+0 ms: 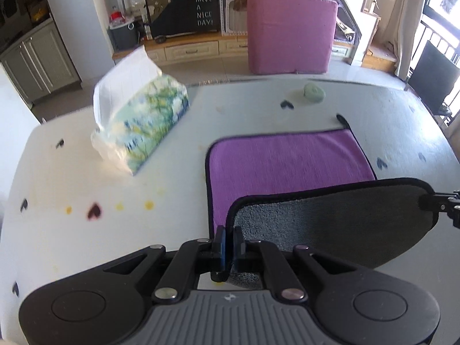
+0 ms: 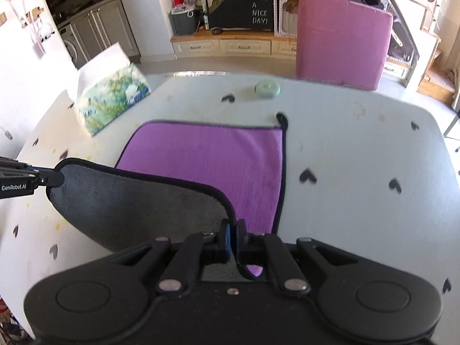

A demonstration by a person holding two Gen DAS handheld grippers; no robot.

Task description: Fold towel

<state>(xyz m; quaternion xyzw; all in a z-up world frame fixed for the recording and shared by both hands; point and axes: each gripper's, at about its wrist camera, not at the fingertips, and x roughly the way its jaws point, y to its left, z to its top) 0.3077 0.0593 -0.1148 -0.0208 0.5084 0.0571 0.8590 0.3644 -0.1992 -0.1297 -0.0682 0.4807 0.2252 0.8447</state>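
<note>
A towel, purple on top and grey underneath, lies on the white table, also shown in the right wrist view. Its near edge is lifted and curled over, showing the grey side. My left gripper is shut on the near left corner of the towel. My right gripper is shut on the near right corner. Each gripper's tip shows in the other's view, at the far end of the lifted edge.
A tissue pack stands at the table's back left. A small green round object sits near the far edge. A pink chair back stands behind the table.
</note>
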